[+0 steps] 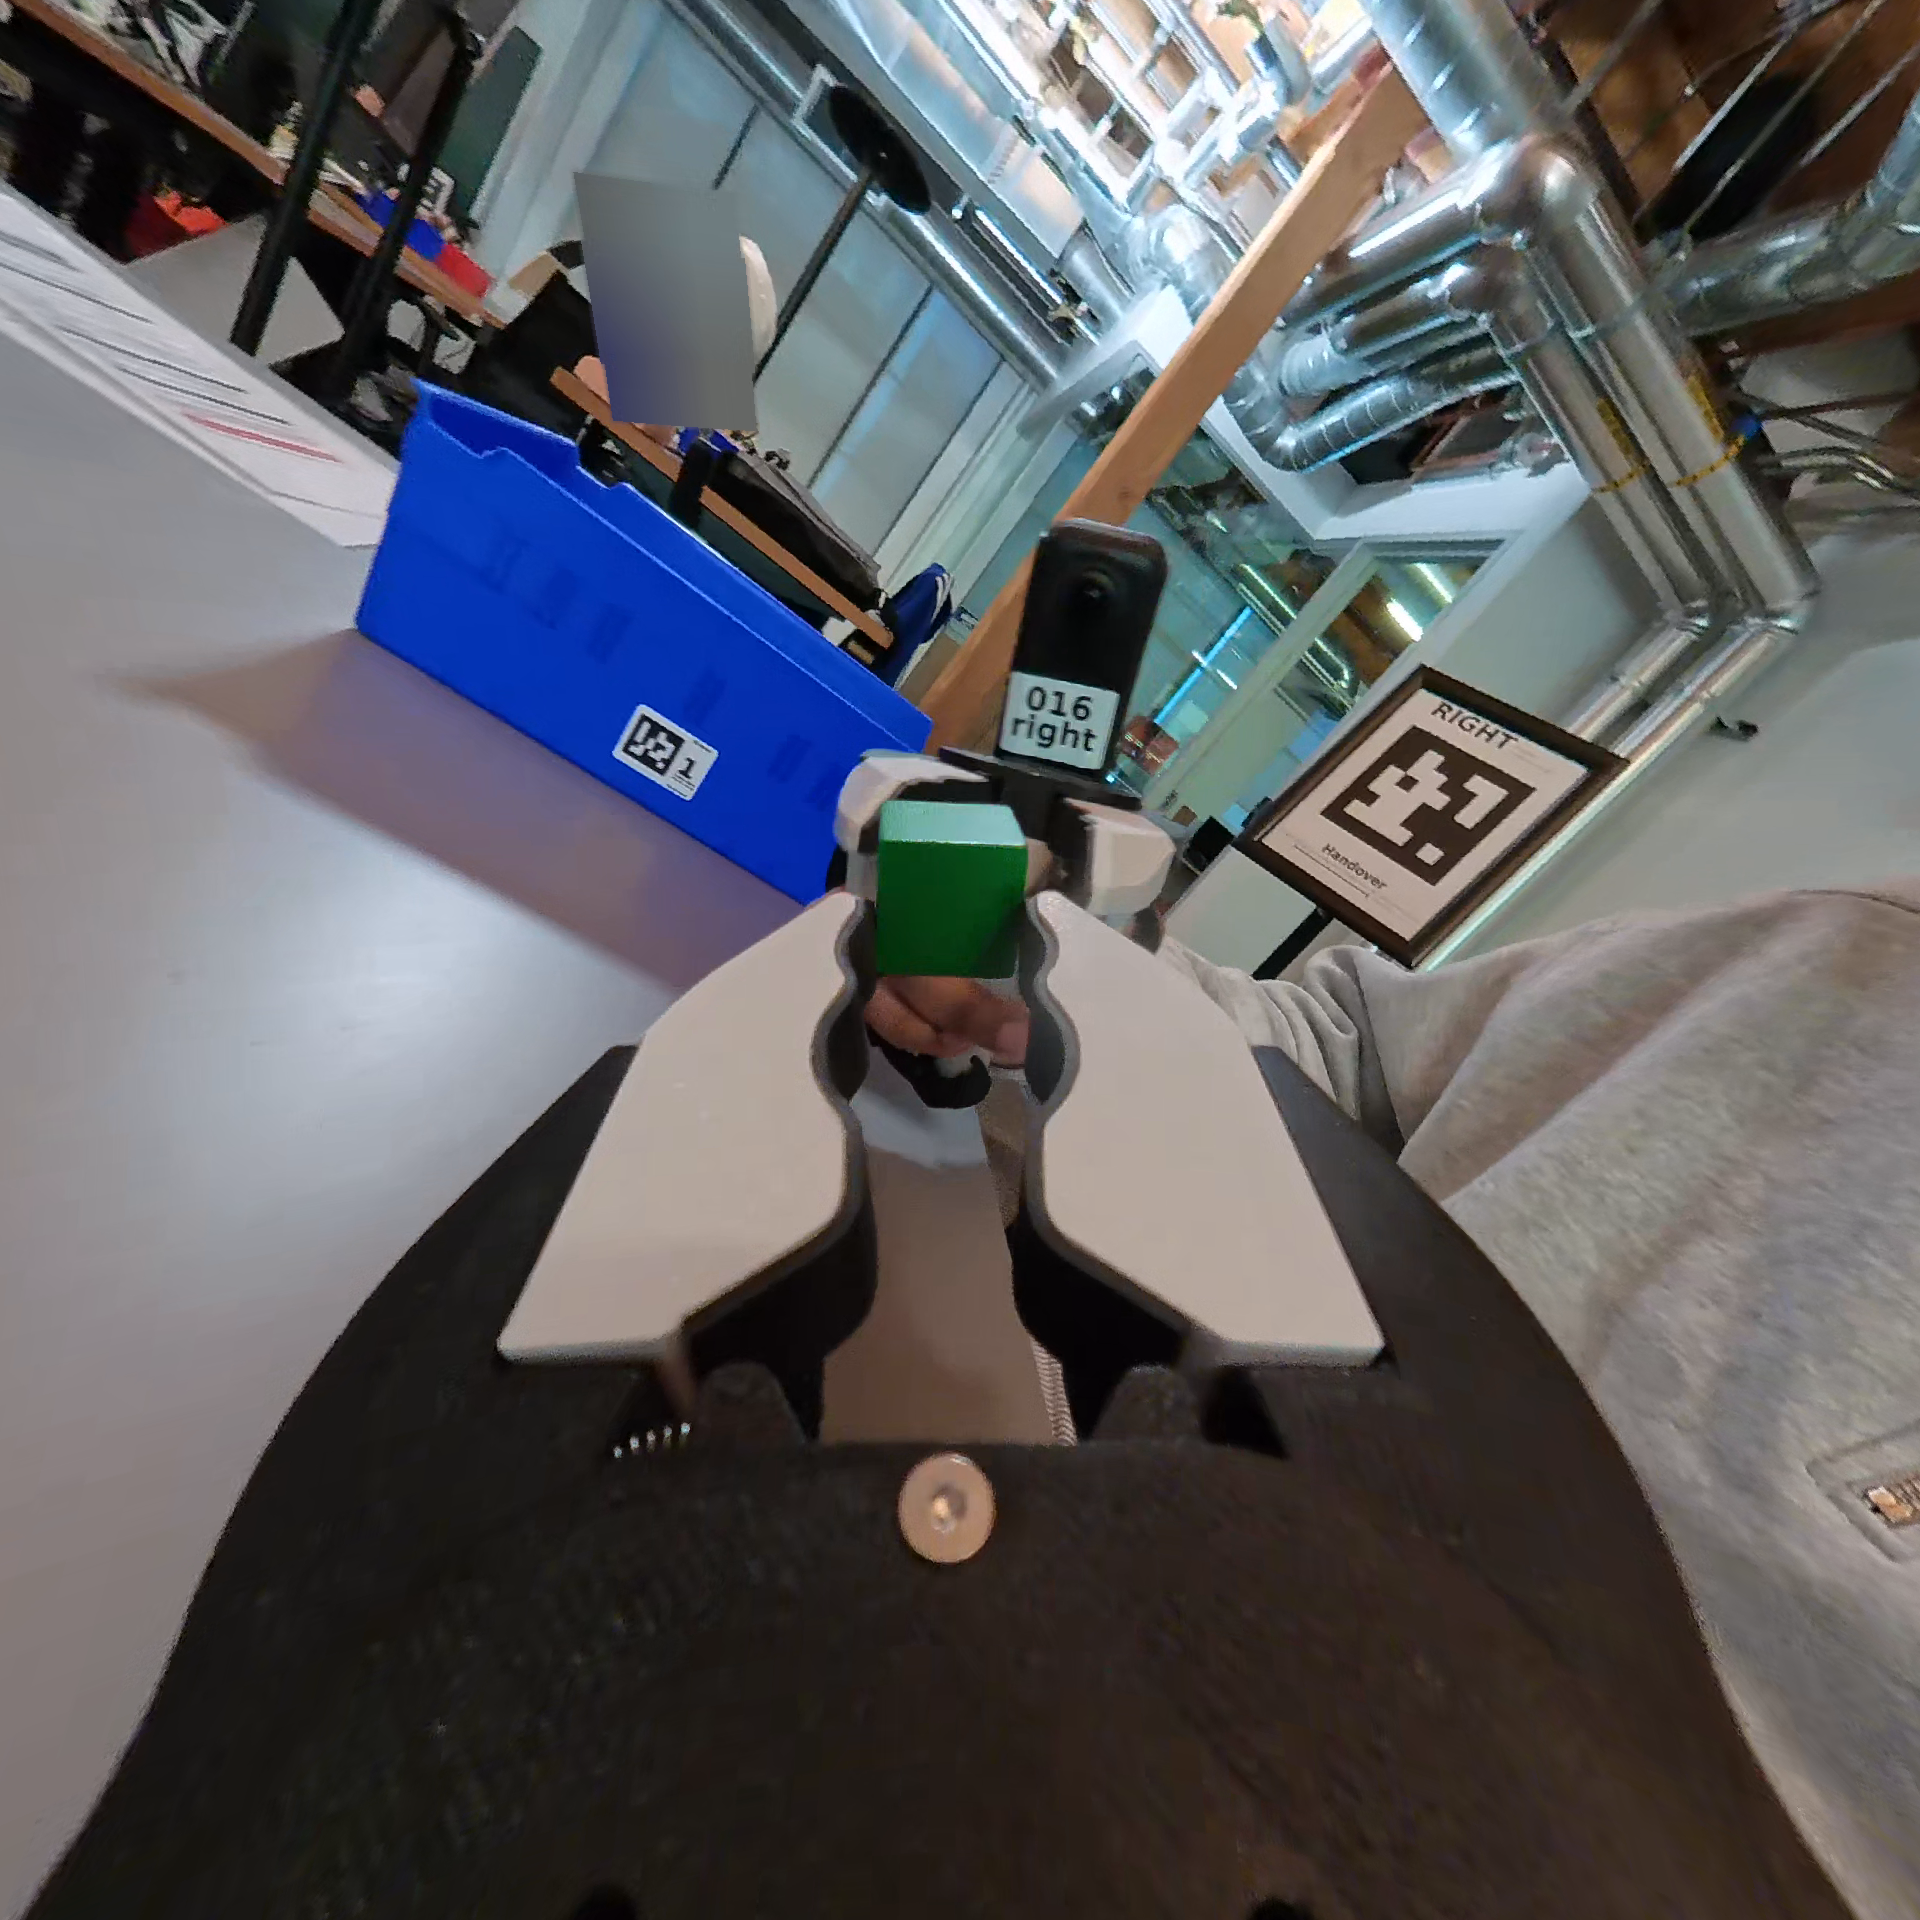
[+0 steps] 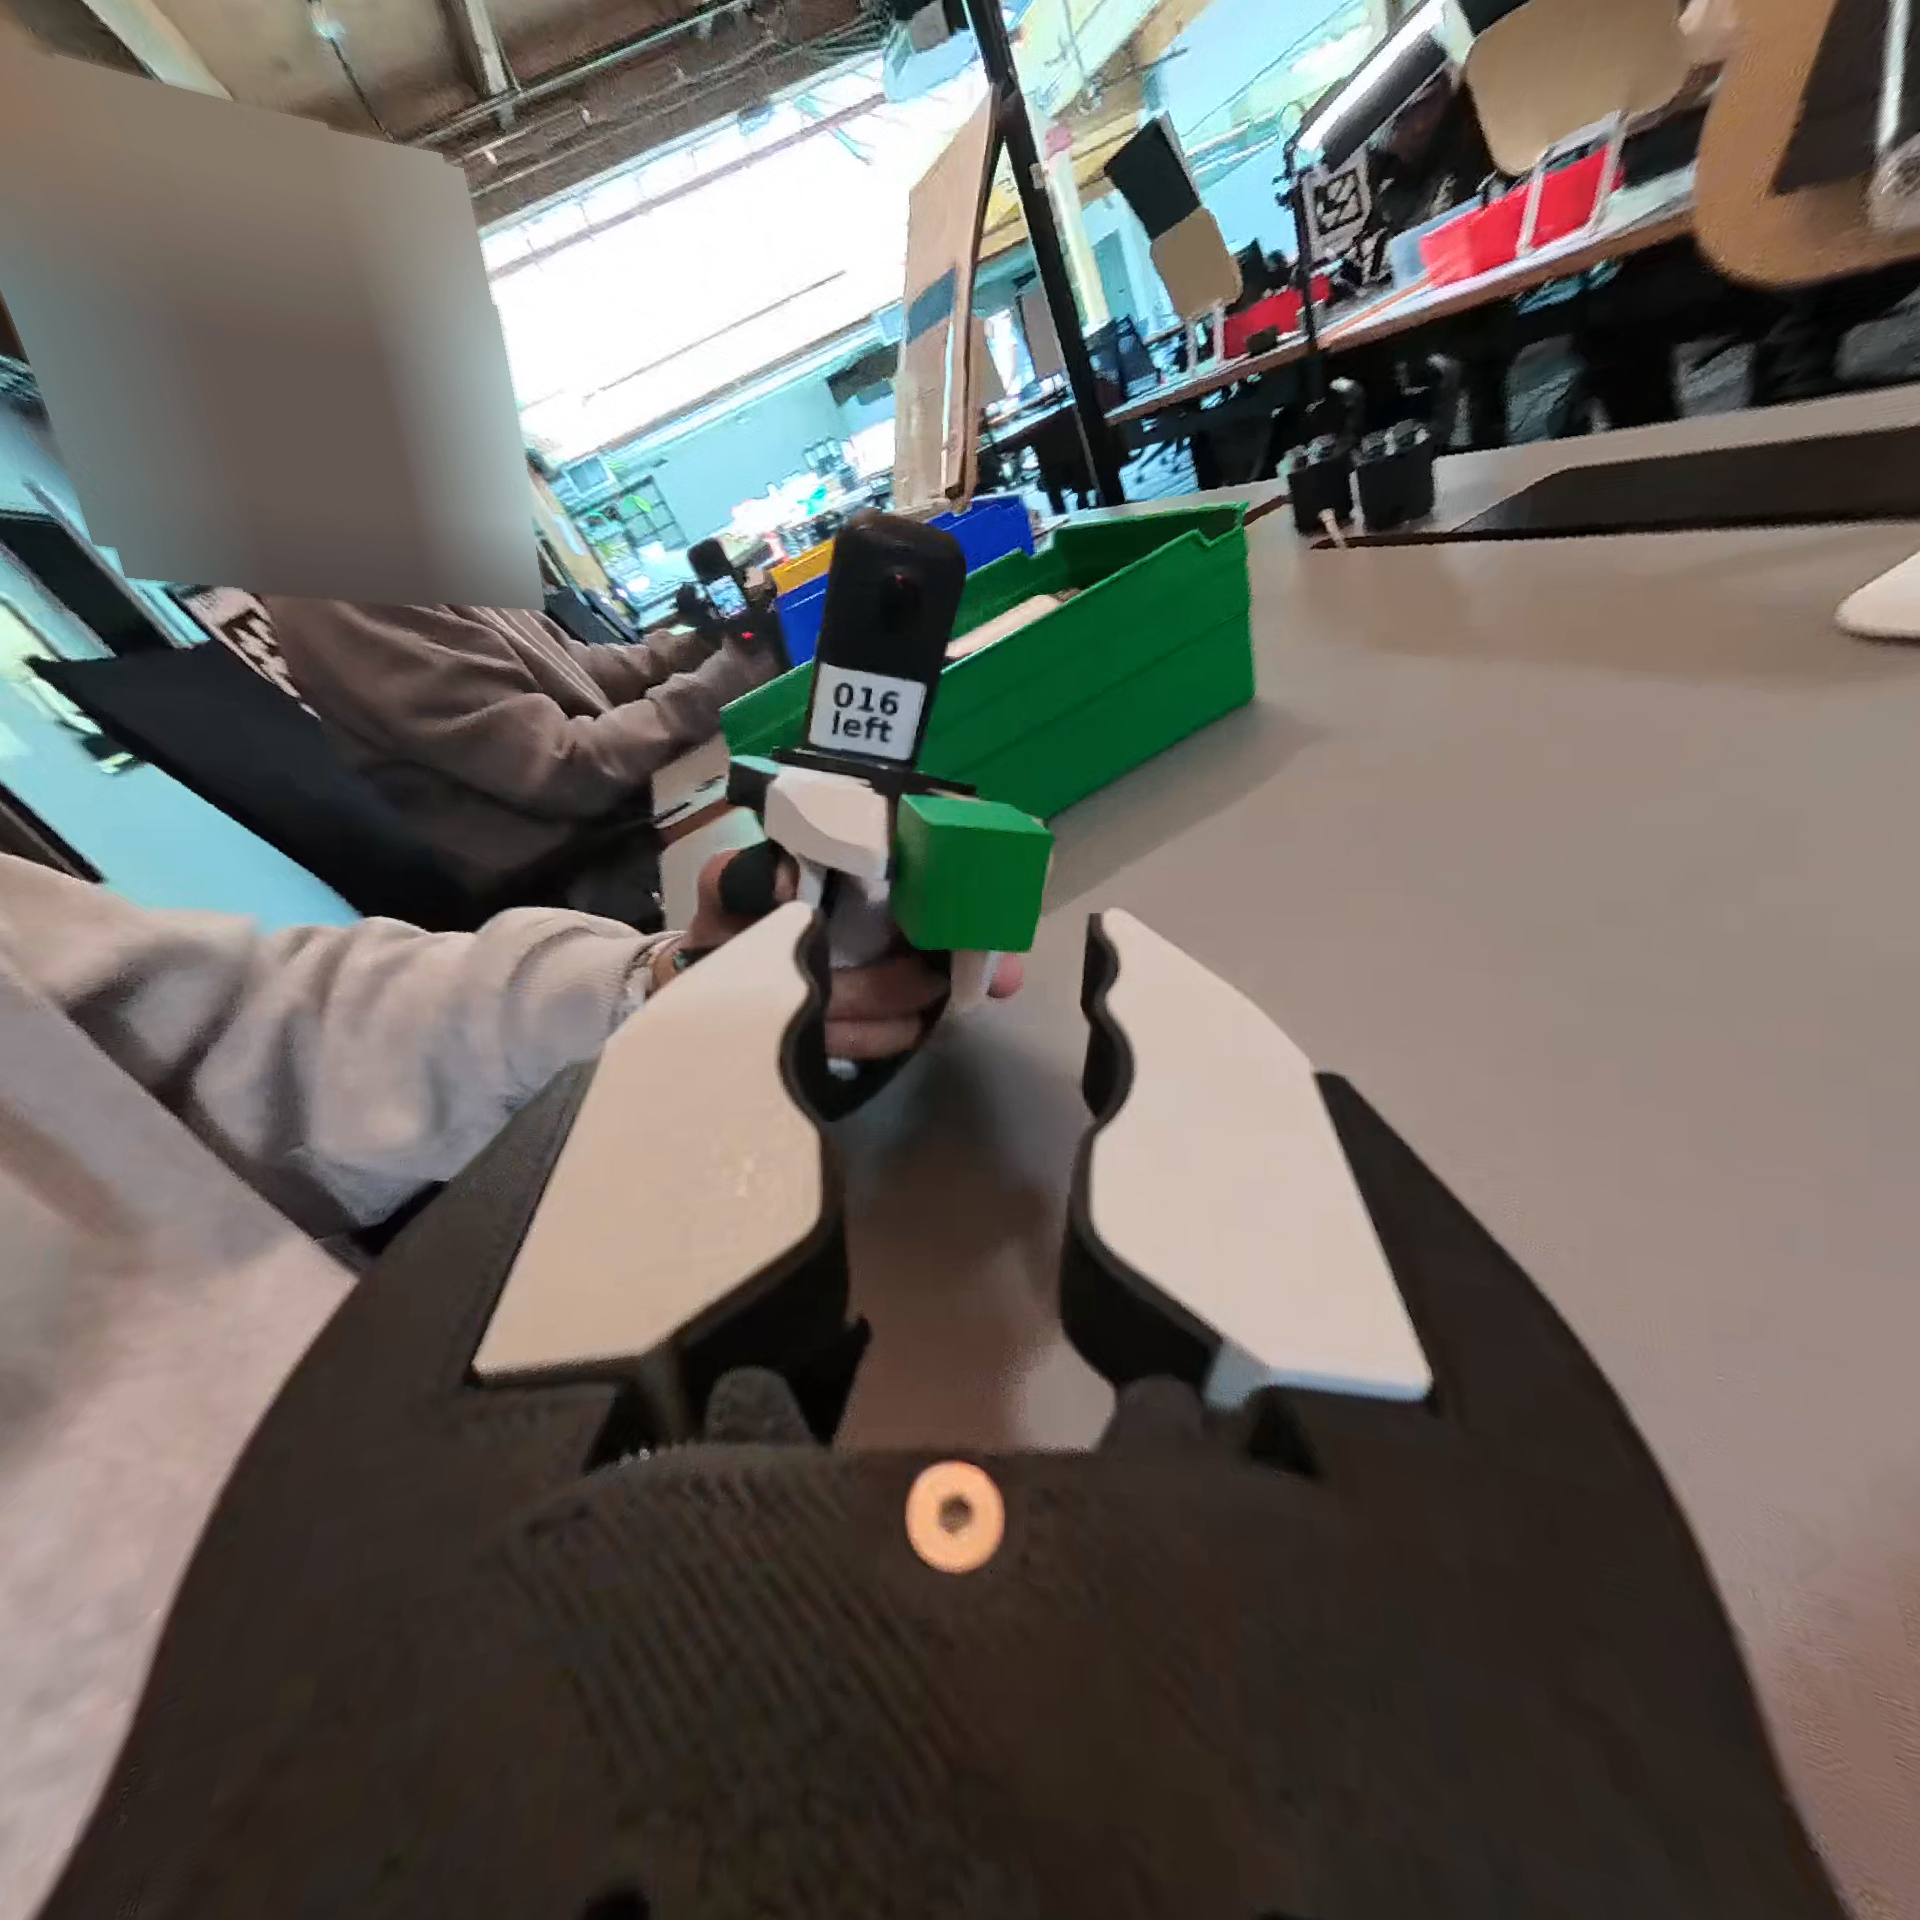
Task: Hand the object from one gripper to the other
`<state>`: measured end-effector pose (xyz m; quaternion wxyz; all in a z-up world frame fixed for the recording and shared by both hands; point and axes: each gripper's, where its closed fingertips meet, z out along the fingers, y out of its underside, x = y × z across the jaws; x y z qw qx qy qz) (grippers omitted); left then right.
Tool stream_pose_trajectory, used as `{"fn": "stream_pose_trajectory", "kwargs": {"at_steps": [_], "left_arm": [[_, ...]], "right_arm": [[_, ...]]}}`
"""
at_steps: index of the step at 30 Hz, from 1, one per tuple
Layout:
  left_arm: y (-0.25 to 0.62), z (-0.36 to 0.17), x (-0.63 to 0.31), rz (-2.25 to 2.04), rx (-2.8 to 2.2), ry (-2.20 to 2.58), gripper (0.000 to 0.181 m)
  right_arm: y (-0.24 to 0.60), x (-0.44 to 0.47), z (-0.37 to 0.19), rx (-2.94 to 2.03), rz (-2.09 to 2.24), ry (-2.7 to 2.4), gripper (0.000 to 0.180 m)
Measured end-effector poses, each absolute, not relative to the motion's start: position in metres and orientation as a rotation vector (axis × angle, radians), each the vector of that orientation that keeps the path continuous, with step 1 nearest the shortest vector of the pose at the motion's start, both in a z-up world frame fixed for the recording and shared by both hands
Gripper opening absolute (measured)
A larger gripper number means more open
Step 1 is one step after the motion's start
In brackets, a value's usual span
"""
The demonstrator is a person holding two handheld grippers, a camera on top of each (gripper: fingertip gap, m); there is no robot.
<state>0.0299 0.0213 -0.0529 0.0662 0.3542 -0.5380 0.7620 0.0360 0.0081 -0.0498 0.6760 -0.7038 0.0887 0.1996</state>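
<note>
The left gripper (image 1: pixel 948 914) clamps the green block (image 1: pixel 948 891), the right gripper (image 2: pixel 948 940) spread empty facing it, green bin (image 2: pixel 1101 665) behind.

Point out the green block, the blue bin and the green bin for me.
green block (image 1: pixel 948 902): left wrist view, on its near face.
blue bin (image 1: pixel 582 623): left wrist view, on its long side wall.
green bin (image 2: pixel 1101 665): right wrist view, on its outer side wall.

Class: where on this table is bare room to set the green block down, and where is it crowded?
Bare grey tabletop right of the green plastic bin, and before the blue plastic bin. Crowded: left gripper and right gripper at green cube.
</note>
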Motion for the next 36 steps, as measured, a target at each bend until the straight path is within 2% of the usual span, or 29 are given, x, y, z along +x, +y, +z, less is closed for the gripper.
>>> {"fn": "stream_pose_trajectory", "kwargs": {"at_steps": [8,15,23,31,36], "left_arm": [[0.007,-0.046,0.021,2.303,0.972,-1.623,0.027],[0.006,-0.046,0.021,2.337,0.974,-1.630,0.027],[0.018,-0.052,0.036,2.463,1.113,-1.986,0.062],[0.002,-0.058,0.023,2.403,0.772,-2.768,0.057],[-0.003,-0.066,0.022,2.345,0.738,-2.831,0.047]], "right_arm": [[0.012,0.022,-0.051,-1.557,0.627,0.227,0.027],[0.010,0.023,-0.050,-1.567,0.635,0.222,0.027],[0.008,0.033,-0.056,-1.573,0.676,0.303,0.027],[0.006,0.029,-0.062,-1.501,1.062,0.457,0.026],[0.005,0.019,-0.065,-1.481,1.283,0.505,0.027]]}}
